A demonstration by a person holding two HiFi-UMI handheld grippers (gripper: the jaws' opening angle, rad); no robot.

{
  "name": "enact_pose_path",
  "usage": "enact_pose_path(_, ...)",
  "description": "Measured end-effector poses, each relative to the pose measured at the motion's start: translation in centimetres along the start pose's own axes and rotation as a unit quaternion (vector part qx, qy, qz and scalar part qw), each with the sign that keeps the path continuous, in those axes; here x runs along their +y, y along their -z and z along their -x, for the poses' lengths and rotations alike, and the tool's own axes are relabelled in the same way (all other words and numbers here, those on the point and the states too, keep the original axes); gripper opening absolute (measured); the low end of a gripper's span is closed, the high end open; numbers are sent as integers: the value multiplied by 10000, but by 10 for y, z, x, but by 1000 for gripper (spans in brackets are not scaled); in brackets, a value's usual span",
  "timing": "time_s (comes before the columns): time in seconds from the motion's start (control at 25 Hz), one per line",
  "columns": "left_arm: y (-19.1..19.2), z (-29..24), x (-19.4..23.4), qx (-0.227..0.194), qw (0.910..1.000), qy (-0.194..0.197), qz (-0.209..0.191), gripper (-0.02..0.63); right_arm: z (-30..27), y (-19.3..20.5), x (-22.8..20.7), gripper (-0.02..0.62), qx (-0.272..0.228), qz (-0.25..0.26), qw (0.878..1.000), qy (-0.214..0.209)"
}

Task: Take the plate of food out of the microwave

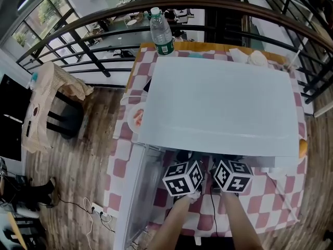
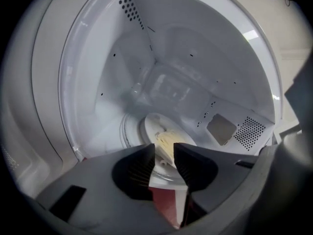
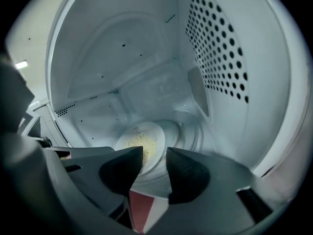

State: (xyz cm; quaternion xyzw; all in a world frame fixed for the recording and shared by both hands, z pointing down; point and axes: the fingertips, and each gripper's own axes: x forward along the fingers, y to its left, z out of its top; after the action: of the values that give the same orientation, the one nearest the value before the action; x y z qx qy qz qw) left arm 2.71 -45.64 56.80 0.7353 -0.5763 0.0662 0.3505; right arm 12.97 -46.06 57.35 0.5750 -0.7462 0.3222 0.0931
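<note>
A white plate point(image 2: 157, 130) with pale yellow food point(image 2: 166, 142) sits on the glass turntable inside the white microwave point(image 1: 218, 103). The right gripper view shows the same plate point(image 3: 139, 141) low in the cavity. My left gripper point(image 2: 165, 153) is at the microwave's mouth, open, and the plate shows through the gap just beyond its tips. My right gripper point(image 3: 155, 155) is beside it, also open, with nothing between its jaws. In the head view only the two marker cubes point(image 1: 183, 177) point(image 1: 232, 175) show at the microwave's front edge; the fingertips are hidden under it.
The microwave door point(image 1: 138, 202) hangs open at the left front. The microwave stands on a red-checked tablecloth point(image 1: 125, 160). A water bottle point(image 1: 161, 33) stands behind it, and a small plate with food point(image 1: 136, 117) lies at its left. A railing runs beyond the table.
</note>
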Motion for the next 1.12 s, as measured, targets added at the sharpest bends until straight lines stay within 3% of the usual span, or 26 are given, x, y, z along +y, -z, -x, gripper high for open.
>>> enact_pose_path(0.4, 3, -8, 1, -19, 9999, -51, 121, 144, -7, 1, 4, 168, 148, 12, 9998, -110)
enact_pose_path(0.48, 1, -8, 1, -24, 9999, -70, 155, 144, -8, 0, 6, 114, 143, -7, 9998, -151)
enact_pose_path(0.56, 0, -8, 2, -27, 9998, -38, 198, 121, -8, 0, 8, 114, 127, -35, 9997, -199)
enact_pose_path(1.12, 9, 5, -2, 6, 9998, 94, 198, 120, 5, 8, 9, 112, 140, -227, 9996, -102)
